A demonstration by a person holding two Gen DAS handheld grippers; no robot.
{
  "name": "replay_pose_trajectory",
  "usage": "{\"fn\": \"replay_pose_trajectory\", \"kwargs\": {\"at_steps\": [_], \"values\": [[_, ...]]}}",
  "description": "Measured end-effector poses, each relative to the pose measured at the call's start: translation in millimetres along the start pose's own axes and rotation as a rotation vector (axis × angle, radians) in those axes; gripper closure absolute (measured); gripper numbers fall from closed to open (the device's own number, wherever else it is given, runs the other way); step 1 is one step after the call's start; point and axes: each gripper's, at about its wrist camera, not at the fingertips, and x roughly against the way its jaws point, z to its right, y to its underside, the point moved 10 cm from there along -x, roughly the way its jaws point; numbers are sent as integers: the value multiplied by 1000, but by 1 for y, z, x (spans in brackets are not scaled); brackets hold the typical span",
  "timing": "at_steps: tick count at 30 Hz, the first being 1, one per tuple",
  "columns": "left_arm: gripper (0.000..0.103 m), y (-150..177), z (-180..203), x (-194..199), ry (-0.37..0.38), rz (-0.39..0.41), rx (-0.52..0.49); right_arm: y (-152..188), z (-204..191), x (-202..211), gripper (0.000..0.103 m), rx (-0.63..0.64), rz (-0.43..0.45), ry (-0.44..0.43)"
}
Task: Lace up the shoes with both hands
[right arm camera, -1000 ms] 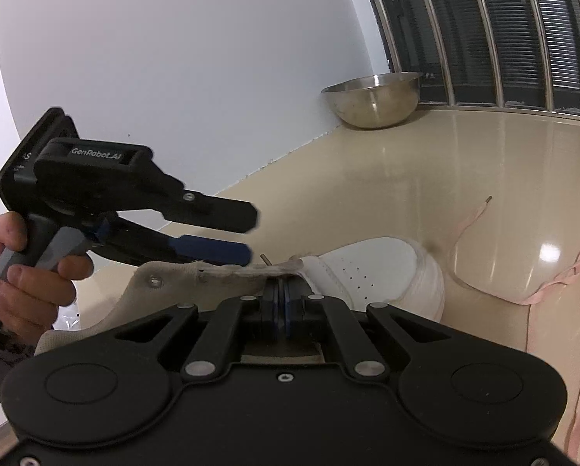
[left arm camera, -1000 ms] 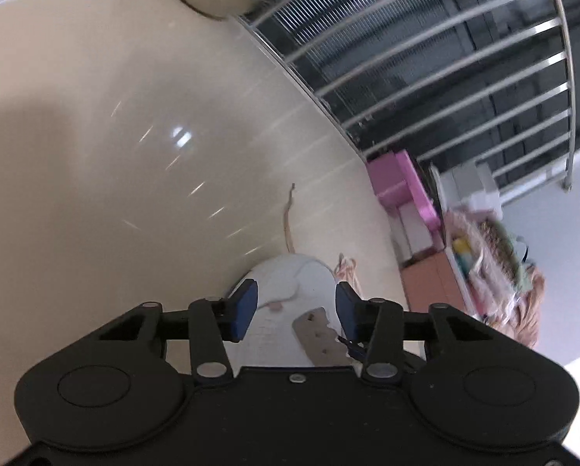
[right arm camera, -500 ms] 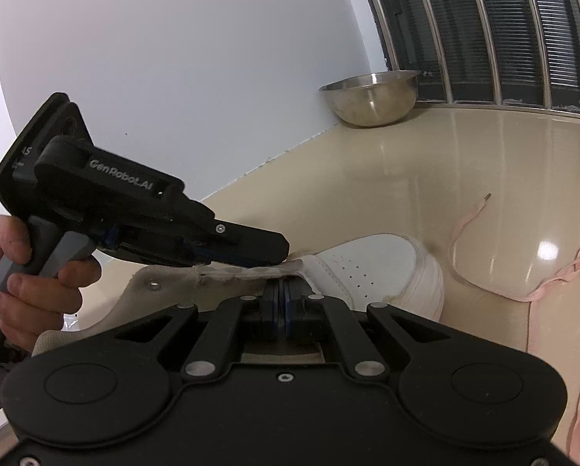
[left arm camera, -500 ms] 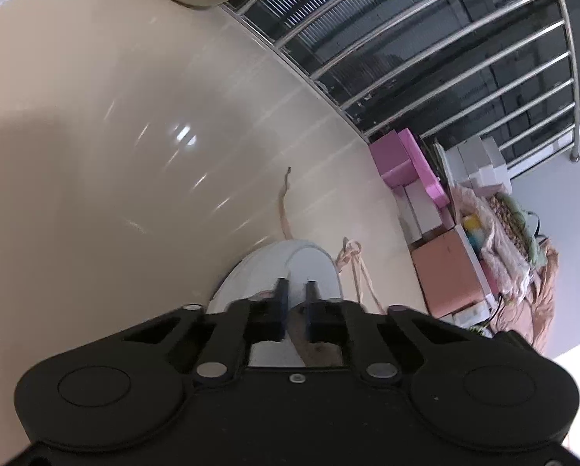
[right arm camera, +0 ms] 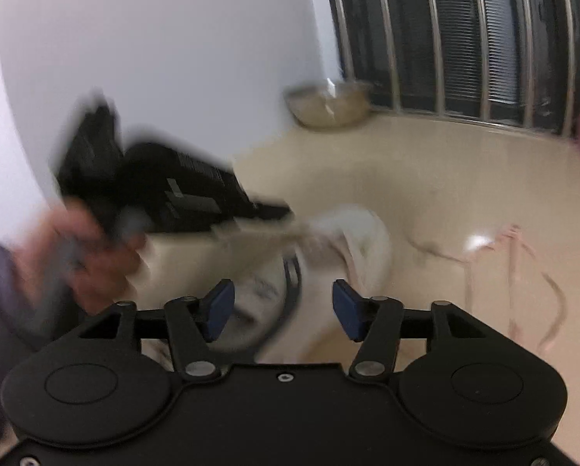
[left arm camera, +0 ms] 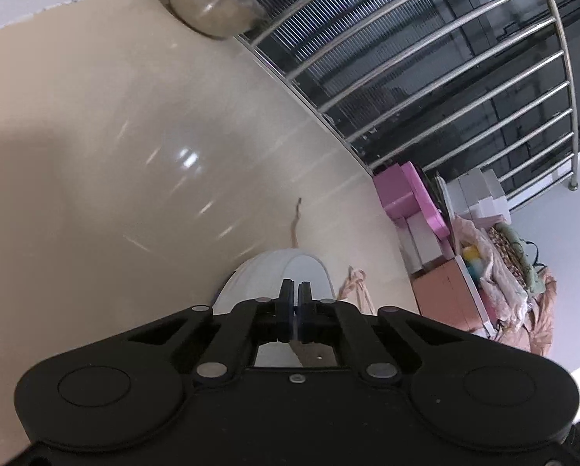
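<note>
A white shoe [left arm camera: 266,272] lies on the cream floor, toe pointing away. My left gripper [left arm camera: 293,303] is shut on the shoe's beige eyelet flap [left arm camera: 313,349]. In the blurred right wrist view, the left gripper [right arm camera: 278,211] pinches that flap [right arm camera: 258,233] above the shoe [right arm camera: 367,240], and a hand [right arm camera: 91,256] holds its grip. My right gripper [right arm camera: 282,303] hovers over the shoe's opening. Its jaws are opening with nothing pressed between the blue pads. A pink lace [right arm camera: 523,256] trails loose on the floor to the right, and its tip [left arm camera: 295,221] lies beyond the toe.
A steel bowl [left arm camera: 212,11] sits against the wall by a metal railing [left arm camera: 425,77]. Pink and white boxes [left arm camera: 406,194] and bags stand at the right along the railing. A bunch of lace [left arm camera: 356,283] lies right of the shoe.
The left gripper closed on the eyelet flap. The right gripper, shut on that flap before, let go, opened and pulled back and up, and its view is now blurred.
</note>
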Motion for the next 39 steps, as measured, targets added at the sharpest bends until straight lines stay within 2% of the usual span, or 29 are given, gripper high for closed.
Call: {"fn": "replay_pose_trajectory", "kwargs": {"at_steps": [1,2,3,5,6,7,9,10,11,12,13,14,15,17,19,21,25,31,32,34,37,39], "values": [[102,0,0,3,-8,7,-4,2,1,-5,53,11,3,31],[103,2,0,8,-19,12,-16,-1,1,-6,68,21,-11,10],[103,4,-1,14,-44,22,-33,-3,1,-7,75,33,-25,-9],[103,15,-5,25,-115,26,-54,-11,11,-4,91,140,-44,56],[103,25,-6,28,-137,17,-64,-16,24,-4,93,171,-50,83],[103,36,-6,31,-154,5,-75,-20,38,-3,94,201,-56,108],[103,56,2,35,-178,20,-130,-25,61,0,92,239,-47,82],[103,61,9,36,-180,40,-167,-28,72,2,81,258,-42,70],[102,64,20,36,-180,64,-228,-30,79,7,75,257,-33,84],[100,64,31,34,-185,77,-297,-35,82,18,76,255,-1,93],[99,63,40,31,-195,83,-365,-41,80,32,75,238,63,89],[92,58,48,26,-208,92,-427,-46,78,46,72,219,125,82],[85,50,53,20,-207,100,-459,-48,72,57,72,166,148,27],[82,32,57,7,-164,98,-465,-39,55,64,69,94,150,-83],[82,18,59,-9,-148,76,-484,-25,37,56,63,102,133,-82],[81,12,64,-22,-152,54,-540,-10,23,41,61,141,104,-48],[81,22,70,-43,-164,-17,-650,-2,8,26,61,371,117,97],[84,24,66,-51,-109,-70,-665,-6,12,22,65,374,109,71],[101,25,67,-51,-93,-80,-661,-6,12,25,69,380,108,71],[102,25,68,-51,-59,-98,-653,-4,11,32,72,392,106,71],[102,23,66,-42,-86,-53,-602,2,14,36,76,416,100,34],[103,22,64,-25,-118,16,-578,5,23,37,76,513,93,43]]}}
